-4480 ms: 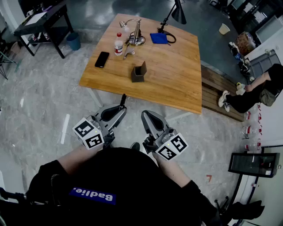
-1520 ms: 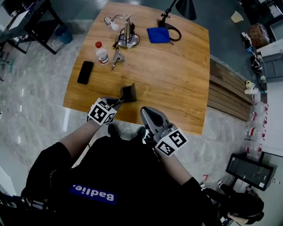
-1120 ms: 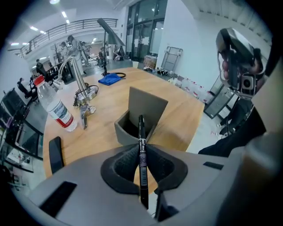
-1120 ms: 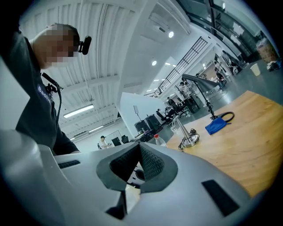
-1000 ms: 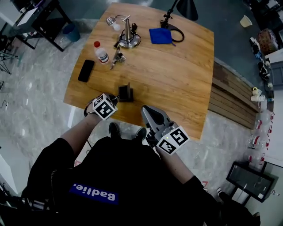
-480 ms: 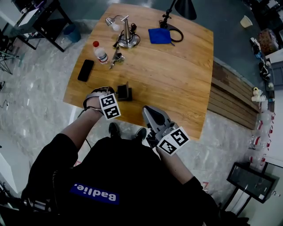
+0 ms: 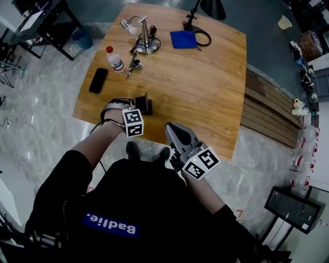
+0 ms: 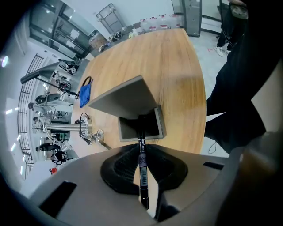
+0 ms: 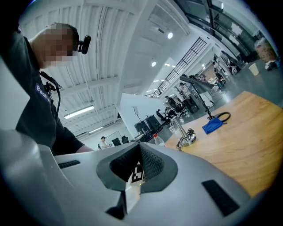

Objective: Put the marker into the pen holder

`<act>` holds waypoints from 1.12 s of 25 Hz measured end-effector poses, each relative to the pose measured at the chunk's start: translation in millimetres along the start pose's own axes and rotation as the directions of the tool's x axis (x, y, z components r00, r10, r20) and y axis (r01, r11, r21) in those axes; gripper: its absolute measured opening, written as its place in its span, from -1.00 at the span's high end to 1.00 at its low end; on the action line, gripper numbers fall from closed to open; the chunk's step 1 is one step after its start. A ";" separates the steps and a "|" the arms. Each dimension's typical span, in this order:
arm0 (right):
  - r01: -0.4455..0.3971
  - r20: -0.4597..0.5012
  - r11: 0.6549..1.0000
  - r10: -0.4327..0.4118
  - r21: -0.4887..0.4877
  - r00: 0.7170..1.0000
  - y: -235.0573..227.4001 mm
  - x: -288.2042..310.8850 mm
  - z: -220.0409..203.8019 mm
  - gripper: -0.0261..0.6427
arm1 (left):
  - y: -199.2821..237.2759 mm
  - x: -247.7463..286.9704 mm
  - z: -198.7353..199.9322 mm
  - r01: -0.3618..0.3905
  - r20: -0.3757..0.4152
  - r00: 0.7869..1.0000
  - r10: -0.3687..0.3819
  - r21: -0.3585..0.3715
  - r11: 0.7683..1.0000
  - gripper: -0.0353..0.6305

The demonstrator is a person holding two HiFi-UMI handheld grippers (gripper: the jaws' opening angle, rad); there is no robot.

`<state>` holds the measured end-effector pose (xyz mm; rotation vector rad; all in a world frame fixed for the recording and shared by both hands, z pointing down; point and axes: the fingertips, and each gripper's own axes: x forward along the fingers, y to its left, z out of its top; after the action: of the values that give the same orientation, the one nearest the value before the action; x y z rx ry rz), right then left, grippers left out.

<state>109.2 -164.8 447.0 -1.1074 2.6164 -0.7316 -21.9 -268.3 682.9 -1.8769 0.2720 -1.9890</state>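
A dark grey pen holder stands near the front edge of the wooden table. My left gripper is right beside it and is shut on a black marker. In the left gripper view the marker's far end reaches into the open mouth of the pen holder. My right gripper hangs off the table's front edge, close to my body. Its jaws are shut, with nothing between them.
A black phone lies at the table's left. Behind it stand a water bottle and a metal stand with cable. A blue cloth and a black lamp sit at the back. Slatted bench on the right.
My left gripper has swung from in front of my body out over the table edge to the pen holder, with the marker in it. The right gripper has barely moved.
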 end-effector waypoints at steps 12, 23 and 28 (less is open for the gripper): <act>0.002 -0.005 1.000 -0.002 -0.003 1.000 3.4 -6.3 -4.9 0.90 | 0.1 2.4 4.2 -0.028 -0.089 0.995 0.048 0.216 0.976 0.73; 0.001 -0.005 1.000 -0.001 0.001 1.000 3.1 -9.7 -6.3 0.90 | 2.4 -12.4 26.8 -0.076 -0.029 0.996 0.085 0.235 0.969 0.71; -0.012 -0.005 1.000 0.012 0.001 1.000 1.2 -10.3 -3.5 0.90 | 11.5 -36.9 38.0 -0.117 0.050 0.993 0.110 0.167 0.979 0.62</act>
<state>114.3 -155.4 449.3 -1.0896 2.6241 -0.7334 18.4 -259.0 647.8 -1.7524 0.1875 -1.8356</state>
